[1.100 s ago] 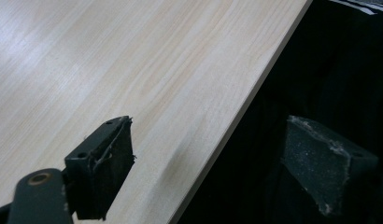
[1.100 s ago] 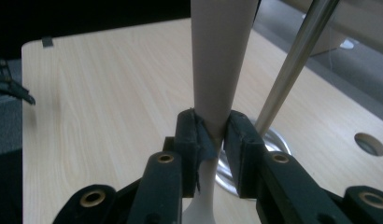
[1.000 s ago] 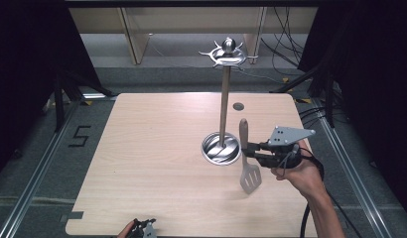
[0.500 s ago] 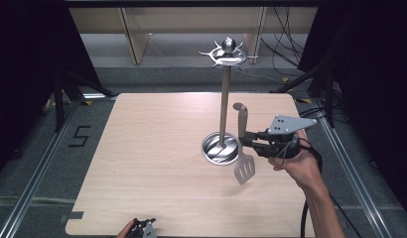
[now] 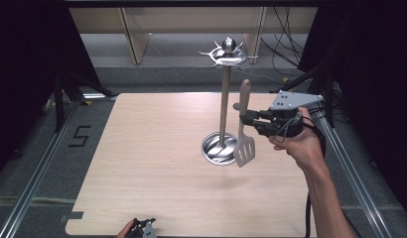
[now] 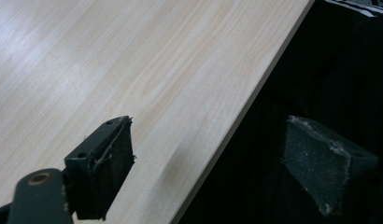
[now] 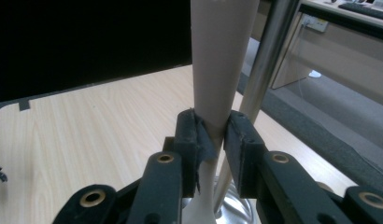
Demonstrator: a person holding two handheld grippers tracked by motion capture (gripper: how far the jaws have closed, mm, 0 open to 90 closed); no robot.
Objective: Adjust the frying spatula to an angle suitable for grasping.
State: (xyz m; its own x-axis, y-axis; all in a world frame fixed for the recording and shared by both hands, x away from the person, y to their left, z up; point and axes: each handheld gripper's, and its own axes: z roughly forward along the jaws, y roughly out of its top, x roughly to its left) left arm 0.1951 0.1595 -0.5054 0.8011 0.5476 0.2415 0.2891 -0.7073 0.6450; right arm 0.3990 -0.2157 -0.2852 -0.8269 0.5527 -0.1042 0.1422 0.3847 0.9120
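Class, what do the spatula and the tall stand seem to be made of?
Spatula: pale matte handle, probably wood or plastic; slotted grey blade, likely metal. Stand: polished metal, judging by its mirror-like pole and shiny round base.

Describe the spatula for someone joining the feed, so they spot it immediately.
Find the tall steel stand rising from a round base on the wooden table. Just right of its pole, the right gripper holds the spatula upright: pale handle up, slotted metal blade down.
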